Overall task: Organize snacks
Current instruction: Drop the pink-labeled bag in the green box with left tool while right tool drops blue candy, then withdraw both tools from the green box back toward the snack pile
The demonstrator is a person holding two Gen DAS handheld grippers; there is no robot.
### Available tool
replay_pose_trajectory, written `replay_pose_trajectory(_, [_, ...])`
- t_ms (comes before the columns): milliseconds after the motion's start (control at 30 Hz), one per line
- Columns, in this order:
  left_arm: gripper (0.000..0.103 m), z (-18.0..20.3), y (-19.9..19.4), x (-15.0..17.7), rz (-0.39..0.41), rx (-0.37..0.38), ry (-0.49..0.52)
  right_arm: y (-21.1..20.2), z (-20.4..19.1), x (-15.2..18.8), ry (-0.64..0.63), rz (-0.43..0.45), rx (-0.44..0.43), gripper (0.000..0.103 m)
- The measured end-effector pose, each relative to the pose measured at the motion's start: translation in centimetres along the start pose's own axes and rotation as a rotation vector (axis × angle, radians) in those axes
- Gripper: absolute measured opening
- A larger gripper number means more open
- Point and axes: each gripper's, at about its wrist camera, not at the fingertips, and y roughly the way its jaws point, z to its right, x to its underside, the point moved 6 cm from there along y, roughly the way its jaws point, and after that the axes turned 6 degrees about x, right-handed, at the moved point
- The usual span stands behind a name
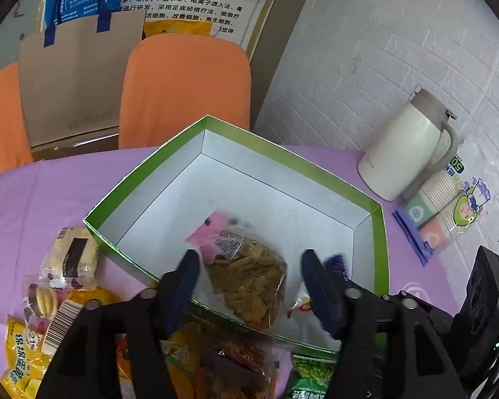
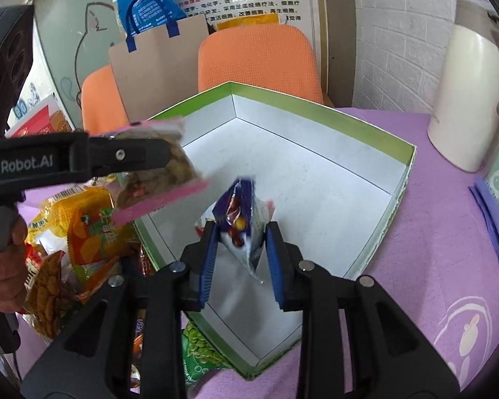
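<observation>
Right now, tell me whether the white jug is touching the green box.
Apart. The right wrist view shows a strip of purple tablecloth between the white jug and the green box.

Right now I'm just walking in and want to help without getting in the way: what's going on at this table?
A person is sorting snacks into a green box on the purple table, with a two-finger tool in each hand. The left tool is open around a pink-edged pack of brown crisps above the box's near corner. The right tool has a blue-and-white packet between its fingers over the box. More snacks are piled to the left.
</observation>
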Motion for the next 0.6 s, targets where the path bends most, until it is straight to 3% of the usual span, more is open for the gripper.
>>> replay_pose_trajectory(33, [0.096, -0.1, -0.5, 0.0, 0.015, -0.022, -0.001, -0.3, -0.1, -0.1, -0.013, 0.014, 0.013, 0.068])
replay_pose_trajectory(67, [0.097, -0.1, -1.1, 0.0, 0.041, -0.04, 0.005, -1.0, -0.1, -0.1, -0.026, 0.043, 0.029, 0.084])
replay_pose_trajectory(200, [0.097, 0.5, -4.0, 0.2, 0.091, -0.047, 0.056, -3.8, 0.5, -0.2, -0.026, 0.113, 0.053, 0.09])
replay_pose_trajectory(300, [0.097, 0.9, -6.7, 0.6, 0.127, -0.019, 0.049, -6.3, 0.6, -0.5, -0.015, 0.152, 0.068, 0.102])
replay_pose_trajectory(467, [0.097, 1.7, -12.0, 2.2, 0.203, -0.016, 0.061, -11.8, -0.6, -0.2, -0.044, 0.255, 0.09, 0.102])
replay_pose_trajectory(600, [0.099, 2.3, -15.5, 5.2, 0.213, 0.02, 0.078, -15.3, -2.0, 0.9, -0.053, 0.333, 0.086, 0.102])
